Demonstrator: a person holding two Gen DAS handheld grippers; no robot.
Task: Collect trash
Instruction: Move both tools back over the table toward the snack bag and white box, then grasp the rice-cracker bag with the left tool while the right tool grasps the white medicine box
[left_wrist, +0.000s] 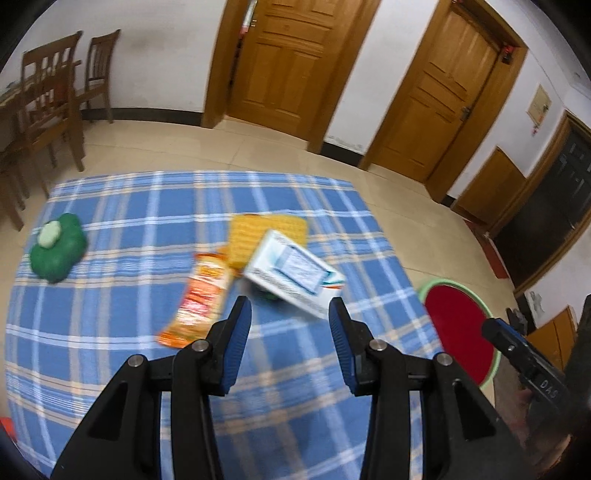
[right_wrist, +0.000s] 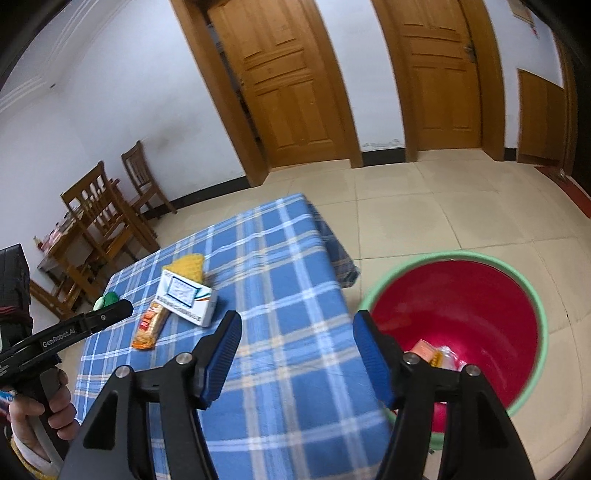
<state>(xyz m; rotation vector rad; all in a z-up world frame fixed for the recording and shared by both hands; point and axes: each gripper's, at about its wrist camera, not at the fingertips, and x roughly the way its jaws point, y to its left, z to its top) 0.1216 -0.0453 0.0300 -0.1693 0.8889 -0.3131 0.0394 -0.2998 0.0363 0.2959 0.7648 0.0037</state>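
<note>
Both tools empty: left tool (left_wrist: 290, 308) jaws apart, right tool (right_wrist: 295, 325) wider. White box (left_wrist: 293, 273) on bench (left_wrist: 110, 314) w/ orange wrapper (left_wrist: 201, 299) beside it; red bin (right_wrist: 461, 317) right of bench holds wrappers.

cloth (left_wrist: 110, 332): blue plaid w/ white+tan lines | wrapper (left_wrist: 197, 302): orange, red+white print | box (left_wrist: 291, 275): white w/ teal+orange trim | mat (left_wrist: 243, 236): yellow | toy (left_wrist: 57, 247): green, pale top | bin (right_wrist: 537, 314): red inside, green rim | doors (right_wrist: 291, 85): orange-brown wood | floor (right_wrist: 443, 210): cream tile | gripper pads (right_wrist: 221, 358): blue, black arms
</note>
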